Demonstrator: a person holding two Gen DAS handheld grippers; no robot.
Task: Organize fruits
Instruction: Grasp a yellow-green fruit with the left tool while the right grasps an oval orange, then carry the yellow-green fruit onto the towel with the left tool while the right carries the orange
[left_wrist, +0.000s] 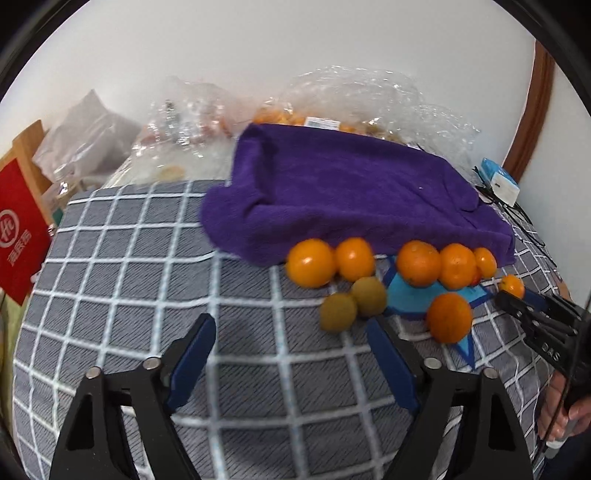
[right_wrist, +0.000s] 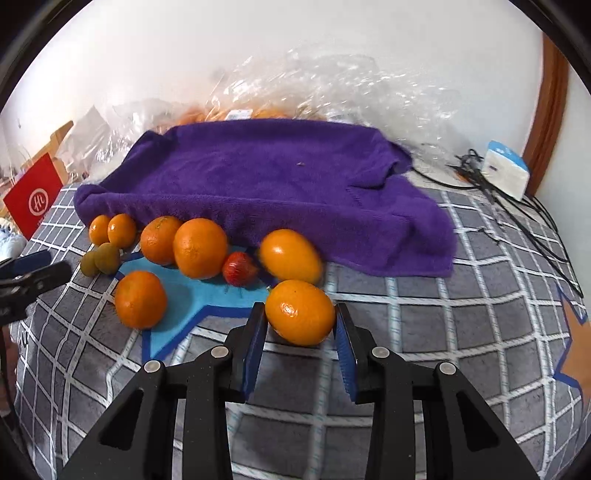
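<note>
Orange pinched off-centre in the right gripper may roll free; left gripper gapes empty.

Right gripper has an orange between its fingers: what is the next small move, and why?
Probably lift it straight up a little. The right gripper has both blue pads against the orange, which sits on the checked cloth close to another orange; a straight lift avoids nudging that.
</note>
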